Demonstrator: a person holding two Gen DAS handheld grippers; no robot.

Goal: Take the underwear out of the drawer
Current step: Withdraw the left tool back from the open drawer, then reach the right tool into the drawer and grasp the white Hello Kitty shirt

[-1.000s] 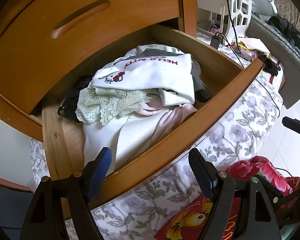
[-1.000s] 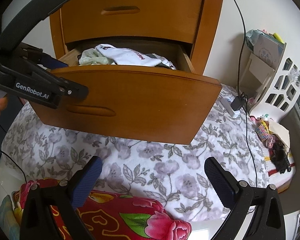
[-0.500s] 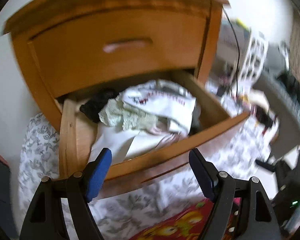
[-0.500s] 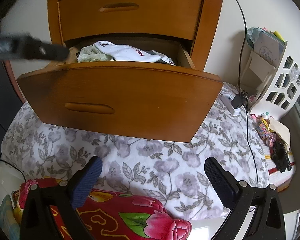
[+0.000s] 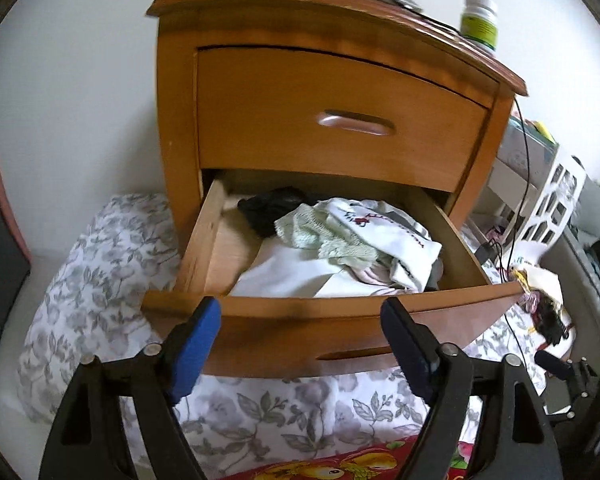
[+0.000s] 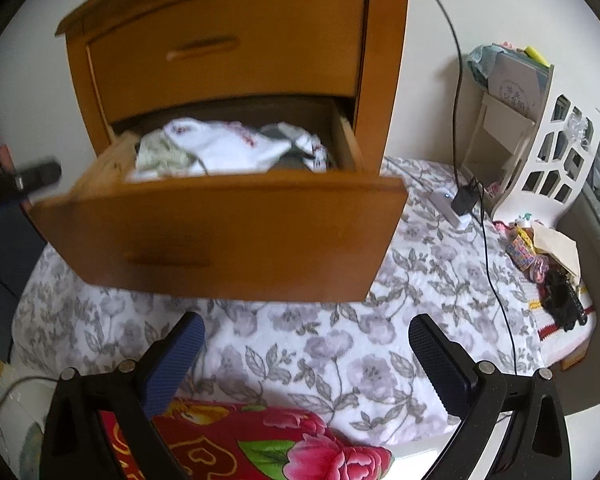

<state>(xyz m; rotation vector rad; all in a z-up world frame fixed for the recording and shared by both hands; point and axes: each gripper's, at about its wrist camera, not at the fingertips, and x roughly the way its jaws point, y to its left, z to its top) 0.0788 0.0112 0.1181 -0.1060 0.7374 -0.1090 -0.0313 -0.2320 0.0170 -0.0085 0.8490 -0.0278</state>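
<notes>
Hovering before the open drawer [image 5: 452,312] front edge, left gripper [image 5: 304,344] just widened, empty; right gripper [image 6: 306,354] likewise spread, seemingly clear above bedspread [image 6: 340,344].

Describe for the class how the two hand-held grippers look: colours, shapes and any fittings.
Both the left gripper and the right gripper have black, angular plastic frames with silver screw heads, and two flat fingers padded in textured blue.

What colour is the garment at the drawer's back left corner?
Black garment, tucked behind the pale green lace piece. Clearest in the left wrist view.
</notes>
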